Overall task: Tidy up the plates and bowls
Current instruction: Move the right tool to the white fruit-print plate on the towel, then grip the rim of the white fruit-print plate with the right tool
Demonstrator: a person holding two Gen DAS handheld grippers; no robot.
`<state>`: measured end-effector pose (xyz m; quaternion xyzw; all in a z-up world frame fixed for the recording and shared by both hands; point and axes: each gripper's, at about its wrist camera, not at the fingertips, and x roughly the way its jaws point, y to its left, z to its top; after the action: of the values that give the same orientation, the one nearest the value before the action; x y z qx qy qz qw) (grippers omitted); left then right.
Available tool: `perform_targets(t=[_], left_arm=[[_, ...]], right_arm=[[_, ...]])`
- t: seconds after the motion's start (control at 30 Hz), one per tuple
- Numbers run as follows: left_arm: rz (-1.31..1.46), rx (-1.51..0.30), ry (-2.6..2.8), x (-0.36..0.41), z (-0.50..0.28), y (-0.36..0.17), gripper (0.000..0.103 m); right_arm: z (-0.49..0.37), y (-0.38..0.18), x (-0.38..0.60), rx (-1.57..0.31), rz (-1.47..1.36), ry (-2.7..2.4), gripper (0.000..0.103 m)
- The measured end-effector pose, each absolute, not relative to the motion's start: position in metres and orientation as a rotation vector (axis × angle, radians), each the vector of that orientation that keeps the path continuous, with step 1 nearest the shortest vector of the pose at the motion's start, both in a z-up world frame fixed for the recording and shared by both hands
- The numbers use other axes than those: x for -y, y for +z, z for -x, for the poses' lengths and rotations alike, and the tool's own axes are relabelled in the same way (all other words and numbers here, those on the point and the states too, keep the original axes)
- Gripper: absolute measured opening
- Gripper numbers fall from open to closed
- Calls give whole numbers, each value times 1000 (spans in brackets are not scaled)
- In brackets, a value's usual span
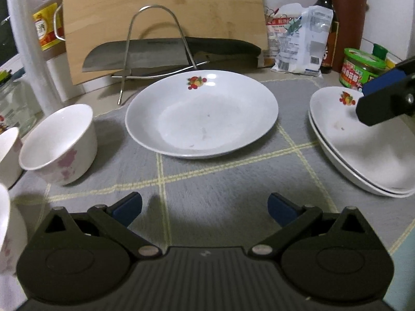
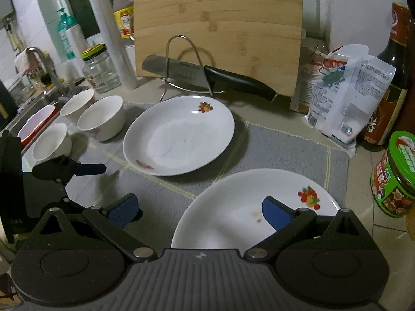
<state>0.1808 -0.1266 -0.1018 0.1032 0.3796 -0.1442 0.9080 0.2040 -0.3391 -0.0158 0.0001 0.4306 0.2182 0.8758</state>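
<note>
A single plate (image 1: 201, 114) lies on the grey mat (image 1: 233, 181) in the middle of the table, a stack of two plates (image 1: 363, 155) to its right and three bowls (image 2: 101, 119) to its left. The left tool (image 1: 205, 207) hangs near the single plate, fingers apart and empty; the right tool (image 2: 199, 207) hovers over the stack, likewise spread. A shallow pinch on a thin glazed rim could slip and chip china, and a wide swing might knock the knife (image 2: 207, 73) on its wire stand (image 2: 186, 64) beyond.

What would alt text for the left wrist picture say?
An open gripper hovers over a grey mat, facing a single white plate. Bowls sit left; two stacked plates right.
</note>
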Motion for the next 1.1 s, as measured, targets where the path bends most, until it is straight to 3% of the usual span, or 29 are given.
perform_targets(t=[1.1], left_arm=[[-164, -725, -392, 112, -237, -116, 103]], right_arm=[[-337, -45, 299, -1011, 52, 605, 103]])
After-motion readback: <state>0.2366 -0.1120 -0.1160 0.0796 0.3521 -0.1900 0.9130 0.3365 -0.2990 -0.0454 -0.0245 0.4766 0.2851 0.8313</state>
